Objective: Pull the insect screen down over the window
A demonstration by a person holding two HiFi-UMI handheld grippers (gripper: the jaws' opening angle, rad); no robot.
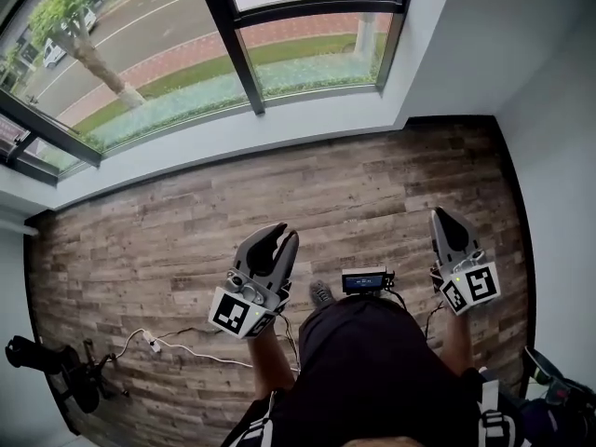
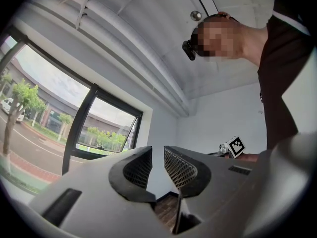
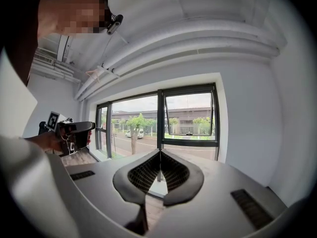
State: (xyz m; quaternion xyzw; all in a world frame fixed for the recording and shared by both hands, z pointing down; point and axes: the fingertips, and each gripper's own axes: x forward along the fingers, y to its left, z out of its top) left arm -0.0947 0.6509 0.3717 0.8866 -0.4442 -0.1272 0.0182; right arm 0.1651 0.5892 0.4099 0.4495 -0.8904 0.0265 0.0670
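Observation:
The window (image 1: 233, 54) with black frames runs along the top of the head view, above a white sill (image 1: 279, 124); no insect screen shows over the glass. In the right gripper view the window (image 3: 163, 128) lies straight ahead, its right pane tilted outward. My left gripper (image 1: 279, 234) hangs over the wood floor, well short of the sill, its tips a narrow gap apart with nothing between them (image 2: 157, 150). My right gripper (image 1: 440, 214) is held to the right at about the same distance from the wall, with its tips touching and nothing held (image 3: 159, 151).
Wood plank floor (image 1: 186, 231) reaches to the sill. A white cable with a power strip (image 1: 154, 345) lies at the lower left, beside a black stand (image 1: 56, 366). A white wall (image 1: 559, 156) closes the right side. White pipes (image 3: 188, 41) run under the ceiling.

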